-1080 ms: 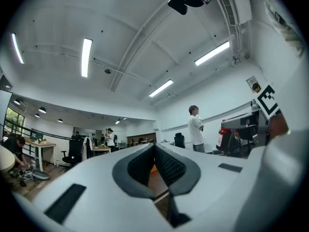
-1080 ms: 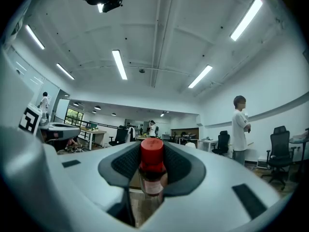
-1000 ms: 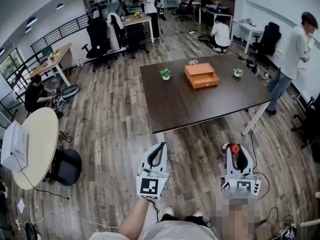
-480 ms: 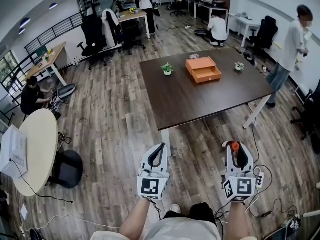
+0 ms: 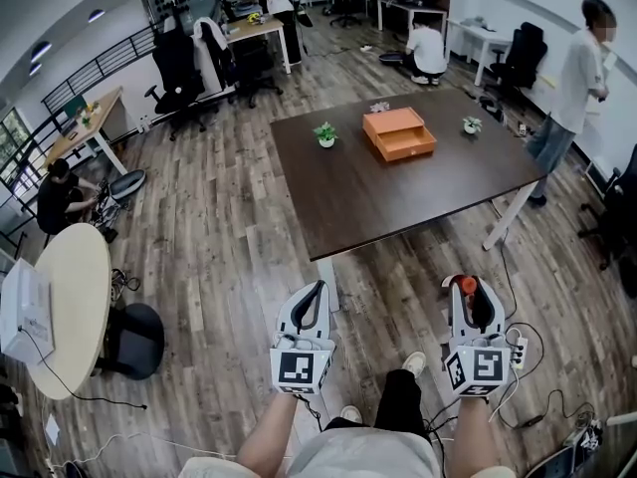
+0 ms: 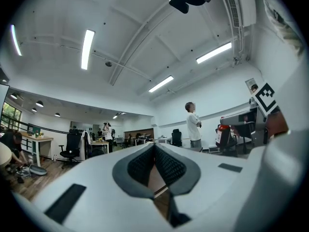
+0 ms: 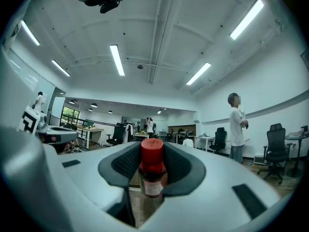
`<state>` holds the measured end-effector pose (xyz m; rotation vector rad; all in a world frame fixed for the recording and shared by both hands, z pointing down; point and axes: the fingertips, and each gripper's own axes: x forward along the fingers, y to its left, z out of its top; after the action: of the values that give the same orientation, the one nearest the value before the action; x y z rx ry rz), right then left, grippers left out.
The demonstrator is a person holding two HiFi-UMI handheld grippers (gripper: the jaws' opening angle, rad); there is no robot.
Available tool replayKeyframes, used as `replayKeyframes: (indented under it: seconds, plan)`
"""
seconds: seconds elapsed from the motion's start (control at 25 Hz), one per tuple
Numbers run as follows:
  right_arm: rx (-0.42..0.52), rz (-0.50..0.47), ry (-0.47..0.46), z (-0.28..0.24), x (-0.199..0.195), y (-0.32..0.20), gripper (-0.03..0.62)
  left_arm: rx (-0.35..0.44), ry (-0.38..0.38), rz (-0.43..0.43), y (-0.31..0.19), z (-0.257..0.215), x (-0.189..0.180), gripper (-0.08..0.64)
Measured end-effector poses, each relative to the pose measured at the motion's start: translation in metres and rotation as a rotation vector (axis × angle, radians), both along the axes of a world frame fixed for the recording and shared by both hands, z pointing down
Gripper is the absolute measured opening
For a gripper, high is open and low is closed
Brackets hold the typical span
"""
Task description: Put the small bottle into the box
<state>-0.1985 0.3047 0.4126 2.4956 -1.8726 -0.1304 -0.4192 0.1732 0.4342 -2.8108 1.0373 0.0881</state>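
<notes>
Wood-plank flooring (image 5: 229,237) runs through an open office, and the long dark brown worktop (image 5: 398,202) stands well ahead of the person holding the tools. On it sits the flat orange rectangular box (image 5: 399,134), with a small green potted plant (image 5: 325,134) to one side and another (image 5: 471,125) to the other.

The right gripper (image 5: 470,289) has its jaws part-way apart, clamped on the small dark bottle with the red cap (image 7: 152,170). The bottle stands upright between the pads, well apart from the box. The left gripper (image 5: 317,292) has its tips pressed together with nothing between them.

As I judge it, the step in hand is the carry to the worktop. It would go best with the bottle kept upright and the squeeze kept even, coming at the box from its near side and lowering rather than dropping. From here I cannot tell whether the box top is open or its front is a drawer. If it is a drawer, the free left gripper may have to pull it.

The bottle is round and smooth-looking, with a pale label, so it could twist in the grasp. The dark ribbed pads should help hold it. The box looks rigid and sharp-edged, and the worktop smooth and matte.
</notes>
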Motion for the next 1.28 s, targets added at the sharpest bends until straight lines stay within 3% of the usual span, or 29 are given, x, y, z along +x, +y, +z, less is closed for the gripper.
replayKeyframes:
  seconds: [0.2, 0.36, 0.84, 1.28]
  plan:
    - [0.007, 0.001, -0.020, 0.006, 0.027, -0.017, 0.143, 0.004, -0.011, -0.011, -0.019, 0.003, 0.024, 0.002]
    - [0.009, 0.007, -0.036, 0.013, 0.064, -0.031, 0.141, 0.003, -0.026, 0.003, -0.033, 0.006, 0.064, 0.002]
    - [-0.025, -0.038, -0.056, 0.028, 0.210, -0.098, 0.138, -0.060, -0.069, 0.021, -0.092, 0.014, 0.230, 0.002]
    - [-0.048, -0.059, -0.041, 0.037, 0.348, -0.140, 0.137, -0.063, -0.083, 0.025, -0.140, 0.009, 0.381, 0.002]
